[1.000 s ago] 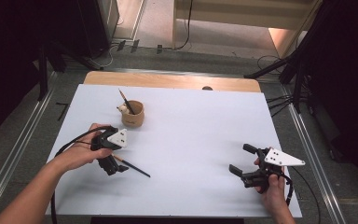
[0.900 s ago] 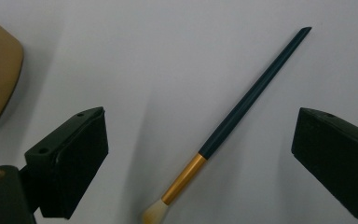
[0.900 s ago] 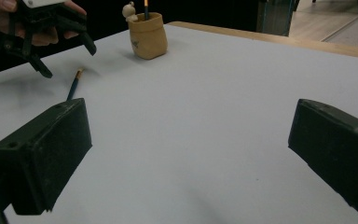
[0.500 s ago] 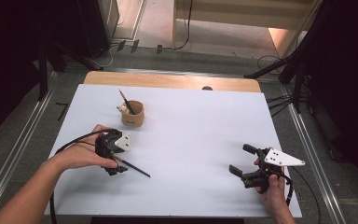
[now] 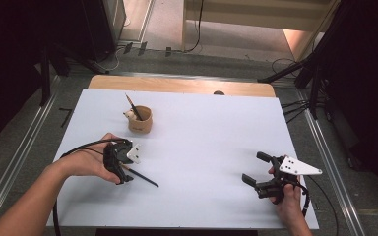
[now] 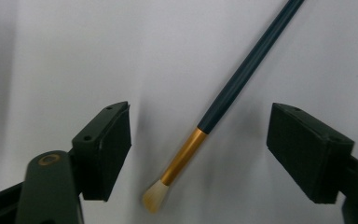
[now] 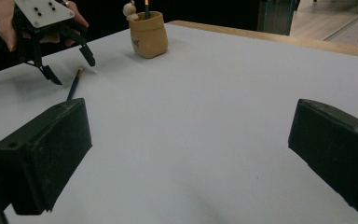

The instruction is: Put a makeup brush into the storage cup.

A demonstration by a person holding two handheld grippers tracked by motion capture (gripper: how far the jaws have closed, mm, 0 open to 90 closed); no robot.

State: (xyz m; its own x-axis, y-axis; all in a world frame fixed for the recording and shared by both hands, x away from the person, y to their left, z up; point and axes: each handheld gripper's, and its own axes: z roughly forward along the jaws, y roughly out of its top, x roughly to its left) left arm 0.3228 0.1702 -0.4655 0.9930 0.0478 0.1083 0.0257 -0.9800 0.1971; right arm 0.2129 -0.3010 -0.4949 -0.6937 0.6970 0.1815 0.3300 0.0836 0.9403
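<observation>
White paper covers the surface (image 5: 202,147), and on it lies a paintbrush (image 6: 228,93) with a dark blue handle, a gold collar and pale bristles. My left claw (image 5: 124,173) points down over the bristle end of this brush. In the left gripper view the brush lies flat between my two jaws, a bit slanted, and neither pad touches it; there is free paper on both sides of it. The jaws have just been closing, but they are not yet pressed on anything. In the high view the handle of the brush sticks out from under this claw toward the middle of the sheet. Behind my left hand (image 5: 91,160), near but apart, stands a small tan cup (image 5: 141,119) with a second brush (image 5: 133,106) leaning inside it and a little figure on its rim. My right claw (image 5: 254,168) is well apart, near the right edge of the sheet, and its jaws stand wide with nothing between them, a little above the paper.
</observation>
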